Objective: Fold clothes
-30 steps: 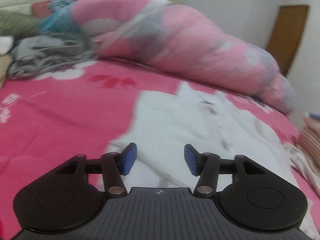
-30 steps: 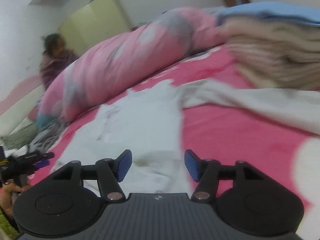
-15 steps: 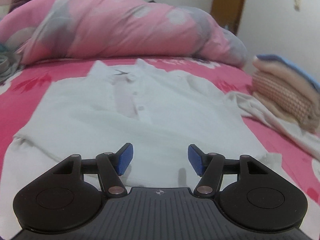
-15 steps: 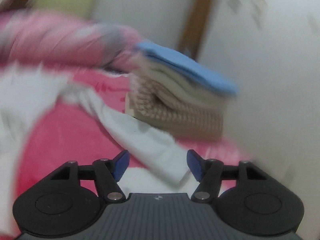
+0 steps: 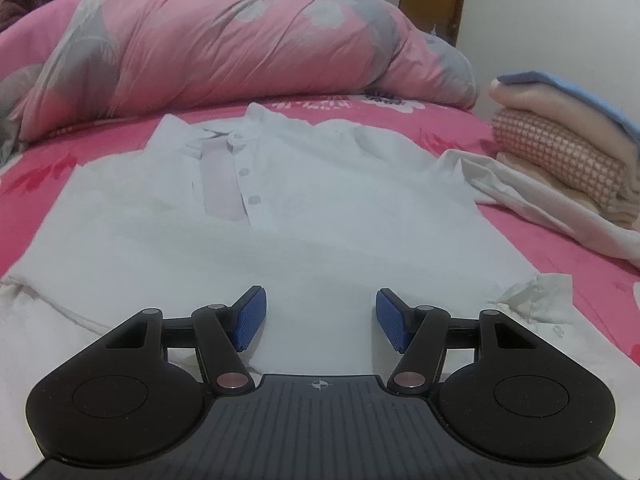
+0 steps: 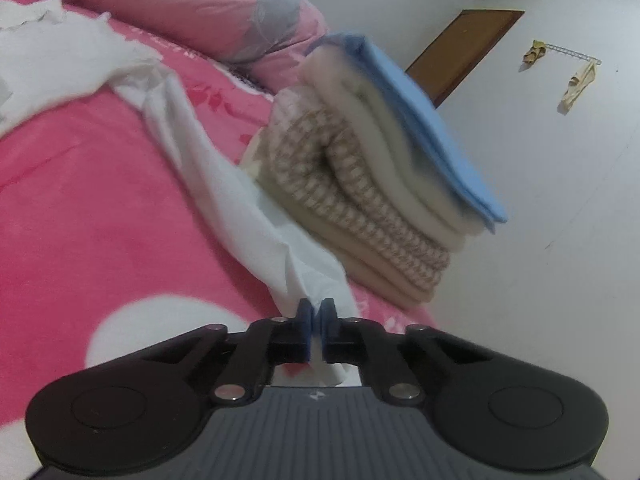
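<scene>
Change: right gripper (image 6: 316, 316) now clamped where half a second ago its jaws stood apart around the sleeve end; left gripper (image 5: 318, 318) view almost unchanged over that half second, after swinging from the shirt's edge to its middle.

Left gripper: jaws wide apart, nothing between the blue pads (image 5: 250, 320); it hovers low over the shirt's lower front.

Right gripper: pads pressed together on the end of the sleeve (image 6: 256, 216) (white cloth shows in the slit between them and bunches behind).

Shirt (image 5: 320, 200): white, spread face up on the bed (image 5: 100, 152), collar toward the quilt, placket with three visible buttons left of centre. A cuffed sleeve end lies crumpled beside the hem at the right.

Sleeve: runs from the shirt body across the pink sheet to the right gripper, touching the base of the stack.

Stack (image 6: 372, 184): folded clothes, checked knit at the bottom, cream layers, blue piece on top; it sits at the bed's edge near the wall.

Quilt (image 5: 240, 40): pink and grey, rolled along the far side of the bed.

Door (image 6: 464, 52): brown, behind the stack.

Writing: none legible (only a small crosshair mark (image 5: 319, 385) on the left gripper body).
</scene>
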{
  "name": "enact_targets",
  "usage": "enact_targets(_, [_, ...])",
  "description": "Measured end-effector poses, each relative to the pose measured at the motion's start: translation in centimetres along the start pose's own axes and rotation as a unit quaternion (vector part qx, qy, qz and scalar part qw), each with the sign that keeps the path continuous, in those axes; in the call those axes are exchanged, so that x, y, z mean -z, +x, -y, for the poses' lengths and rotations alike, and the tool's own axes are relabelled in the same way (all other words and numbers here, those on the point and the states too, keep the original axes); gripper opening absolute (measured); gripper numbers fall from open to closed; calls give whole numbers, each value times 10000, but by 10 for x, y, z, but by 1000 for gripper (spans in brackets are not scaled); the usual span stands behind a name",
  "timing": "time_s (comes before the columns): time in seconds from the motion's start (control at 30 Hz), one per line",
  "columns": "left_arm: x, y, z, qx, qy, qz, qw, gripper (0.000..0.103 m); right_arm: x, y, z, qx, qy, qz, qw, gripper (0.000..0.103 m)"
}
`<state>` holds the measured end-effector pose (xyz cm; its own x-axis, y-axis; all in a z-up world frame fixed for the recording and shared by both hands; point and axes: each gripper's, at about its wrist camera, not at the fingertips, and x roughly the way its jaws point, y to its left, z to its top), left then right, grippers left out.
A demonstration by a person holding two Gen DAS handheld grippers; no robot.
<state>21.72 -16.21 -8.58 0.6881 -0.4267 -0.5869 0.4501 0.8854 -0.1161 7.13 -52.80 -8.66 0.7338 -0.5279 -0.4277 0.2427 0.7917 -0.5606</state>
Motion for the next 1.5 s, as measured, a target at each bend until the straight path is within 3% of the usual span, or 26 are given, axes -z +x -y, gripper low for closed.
enact_targets(0.17, [3, 2, -2, 58, -17, 21, 10000, 61, -59, -28, 54, -319, 1203, 404, 9914, 2])
enact_targets(0.33, [5, 5, -8, 92, -74, -60, 9999, 61, -143, -49, 95, -1137, 1961, 934, 9695, 2])
enact_targets(0.57, [5, 8, -14, 218, -253, -28, 9994, 61, -278, -119, 66, -1652, 1026, 2341, 9526, 2])
enact_targets(0.67, [4, 5, -20, 276, -417, 5, 9987, 61, -322, -146, 29, -2270, 593, 2501, 9393, 2])
enact_targets(0.93, [10, -45, -67, 269, -1131, 223, 9930, 61, -384, -182, -117, -3912, -520, 1817, 9007, 2])
enact_targets(1.1, [31, -97, -103, 187, -1448, 143, 9892, 61, -381, -175, -214, -4707, -865, 1040, 8718, 7])
enact_targets(1.17, [40, -110, -115, 137, -1558, 70, 9877, 61, -373, -163, -247, -5105, -748, 531, 8550, 29])
enact_targets(1.2, [44, -115, -120, 97, -1600, 29, 9871, 61, -368, -157, -264, -5297, -679, 273, 8451, 49])
enact_targets(1.23, [48, -117, -124, 12, -1614, 7, 9869, 61, -364, -150, -280, -5482, -609, 14, 8341, 50])
enact_targets(1.33, [54, -121, -133, -167, -1681, -18, 9856, 61, -355, -150, -275, -5804, -10, -116, 8143, 51])
enact_targets(1.43, [55, -123, -141, -289, -1769, 66, 9838, 61, -347, -142, -232, -6136, 949, 40, 7839, 57])
enact_targets(1.5, [54, -128, -145, -405, -1776, 208, 9831, 61, -331, -138, -195, -6106, 1515, 204, 7770, 58])
